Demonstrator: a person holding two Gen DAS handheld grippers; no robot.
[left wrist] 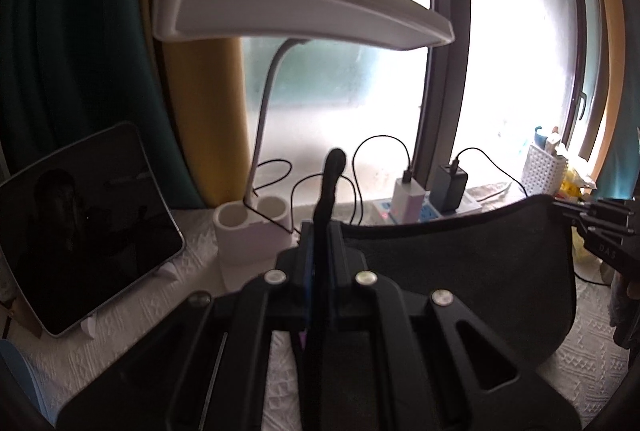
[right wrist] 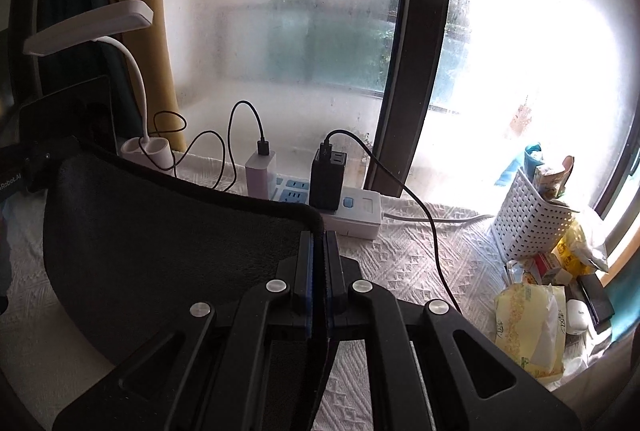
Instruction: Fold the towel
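The right gripper [right wrist: 319, 243] had its fingers [right wrist: 305, 255] pressed together on the corner of a dark towel [right wrist: 160, 243], which hung stretched out to the left above the white textured tabletop [right wrist: 404, 259]. At its far left corner the other gripper [right wrist: 36, 167] pinched it. Behind stood a white power strip [right wrist: 360, 215] with a black charger [right wrist: 328, 179] and a white charger [right wrist: 261, 173] plugged in, a white desk lamp [right wrist: 88, 25], and a perforated white basket [right wrist: 532, 219] to the right.

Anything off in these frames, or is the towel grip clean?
Nothing stands out. Left gripper and right gripper each pinch a top corner of the dark towel, which hangs stretched between them above the white tablecloth.
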